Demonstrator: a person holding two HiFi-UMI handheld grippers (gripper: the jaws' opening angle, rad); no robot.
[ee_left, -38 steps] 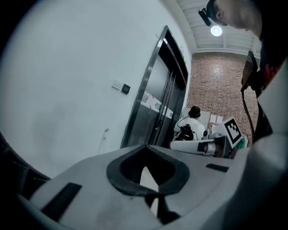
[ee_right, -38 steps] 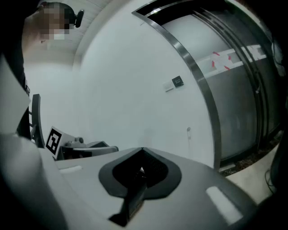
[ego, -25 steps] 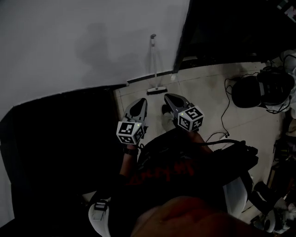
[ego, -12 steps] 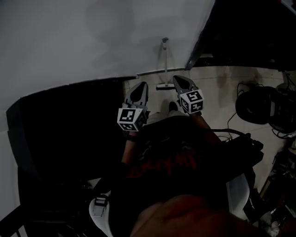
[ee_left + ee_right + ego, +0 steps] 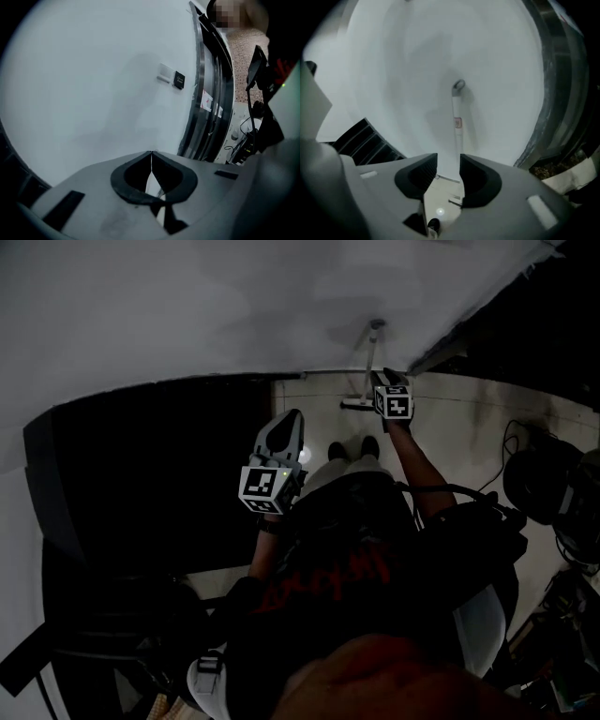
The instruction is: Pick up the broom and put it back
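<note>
Now, broom (image 5: 457, 123): slim pale handle, head hard to make out.
Right gripper (image 5: 448, 168): jaws apart, empty.
Left gripper (image 5: 151, 161): jaws together, empty.

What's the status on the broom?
Right hand-held gripper open, aimed at broom, not gripping. Left hand-held gripper shut, empty. Broom leaning on wall. Nothing in the way.

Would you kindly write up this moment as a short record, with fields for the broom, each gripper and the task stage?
broom: leans against the white wall, handle up, head on the tiled floor
right gripper: jaws apart, held out toward the broom; handle lines up with the gap but lies beyond it, not gripped
left gripper: jaws together, nothing between them, held close to the body
task stage: broom not yet picked up
</note>
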